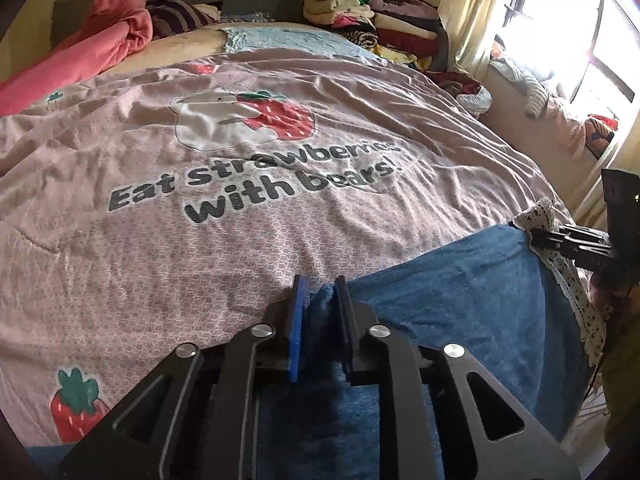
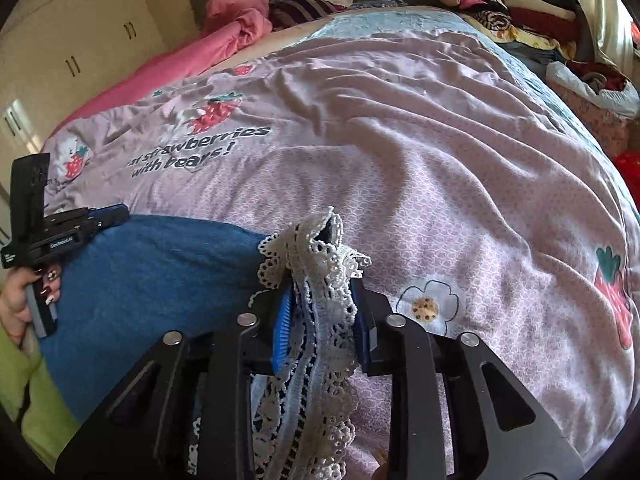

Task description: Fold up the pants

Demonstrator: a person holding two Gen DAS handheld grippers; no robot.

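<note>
Left wrist: left gripper (image 1: 320,292) pinches blue pants (image 1: 460,280); right gripper (image 2: 320,280) pinches lace trim (image 2: 320,320).

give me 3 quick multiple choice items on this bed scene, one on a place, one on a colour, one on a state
1. Where is the pile of folded clothes?
A. far corner of the bed by the curtain
B. on the floor
C. on the pants

2. What colour are the pants?
A. red
B. blue
C. black

3. What is the right gripper doing?
A. hanging open over bare quilt
B. shut on the lace trim
C. shut on a pillow

Answers:
1 A: the clothes pile sits at the far end of the bed beside the curtain.
2 B: the pants are blue.
3 B: the right gripper pinches the white lace trim; the left gripper pinches blue fabric.
</note>
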